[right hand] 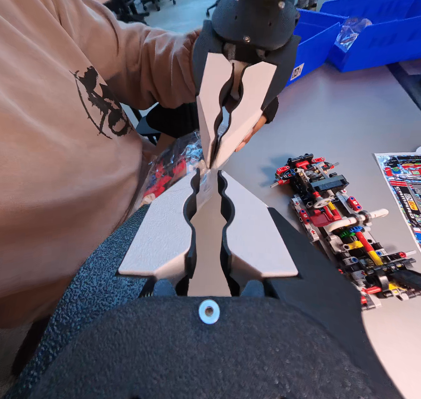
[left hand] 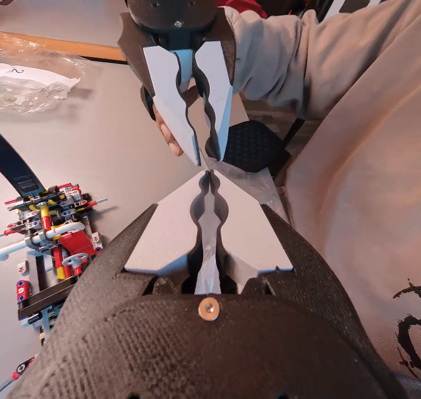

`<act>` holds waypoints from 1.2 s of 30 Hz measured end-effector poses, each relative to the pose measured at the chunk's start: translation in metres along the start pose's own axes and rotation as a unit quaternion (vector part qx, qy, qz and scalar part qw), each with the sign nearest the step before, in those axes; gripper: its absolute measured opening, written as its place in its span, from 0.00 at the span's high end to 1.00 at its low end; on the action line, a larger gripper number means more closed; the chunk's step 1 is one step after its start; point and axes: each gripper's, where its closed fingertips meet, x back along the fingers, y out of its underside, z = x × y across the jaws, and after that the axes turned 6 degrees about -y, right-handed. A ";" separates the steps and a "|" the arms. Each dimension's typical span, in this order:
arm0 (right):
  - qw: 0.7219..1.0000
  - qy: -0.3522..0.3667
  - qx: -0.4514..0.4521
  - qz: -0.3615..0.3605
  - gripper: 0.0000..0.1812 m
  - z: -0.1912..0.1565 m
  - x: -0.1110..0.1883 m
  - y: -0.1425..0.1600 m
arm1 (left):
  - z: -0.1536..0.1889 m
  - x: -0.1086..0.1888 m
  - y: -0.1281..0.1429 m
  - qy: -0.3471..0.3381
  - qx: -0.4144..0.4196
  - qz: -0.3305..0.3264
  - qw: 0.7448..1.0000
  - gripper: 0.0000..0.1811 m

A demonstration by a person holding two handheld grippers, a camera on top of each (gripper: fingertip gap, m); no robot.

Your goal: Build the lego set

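A clear plastic bag of lego pieces (right hand: 173,171), red, black and blue, hangs by the person's chest at the table edge. It also shows in the left wrist view (left hand: 248,182). My left gripper (left hand: 209,172) is shut on the bag's top edge, and the right wrist view shows it coming from above (right hand: 211,165). My right gripper (right hand: 208,172) is open, tip to tip with the left. The bag's edge stands between its fingers (right hand: 220,176) without being pinched. The part-built lego car (right hand: 341,217) lies on the grey table (right hand: 330,114), apart from both grippers.
A printed sheet (right hand: 405,194) lies right of the car. Blue bins (right hand: 376,41) stand at the back right. An empty crumpled clear bag (left hand: 34,87) lies on the table at the left. The person's beige sleeve and chest (right hand: 57,137) are close by both grippers. Only a small space, under 4 cm, lies between the two pairs of fingers.
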 end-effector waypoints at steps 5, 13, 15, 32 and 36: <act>0.999 0.004 0.008 -0.050 1.00 0.007 -0.001 -0.004 | -0.002 -0.007 0.007 -0.026 -0.029 -0.035 0.999 1.00; 0.990 0.030 0.026 -0.132 0.91 0.014 0.002 0.002 | -0.006 -0.007 0.008 -0.019 -0.019 -0.023 0.999 1.00; 0.991 0.023 0.015 -0.133 0.91 0.014 0.002 0.006 | -0.006 -0.006 0.009 -0.019 -0.019 -0.023 0.999 1.00; 0.983 0.039 0.107 -0.146 1.00 0.001 -0.001 0.000 | 0.004 -0.006 -0.002 0.057 -0.001 0.082 0.995 1.00; 0.979 0.059 0.125 -0.147 1.00 0.003 0.000 -0.001 | 0.002 -0.005 -0.005 0.081 0.039 0.092 0.992 1.00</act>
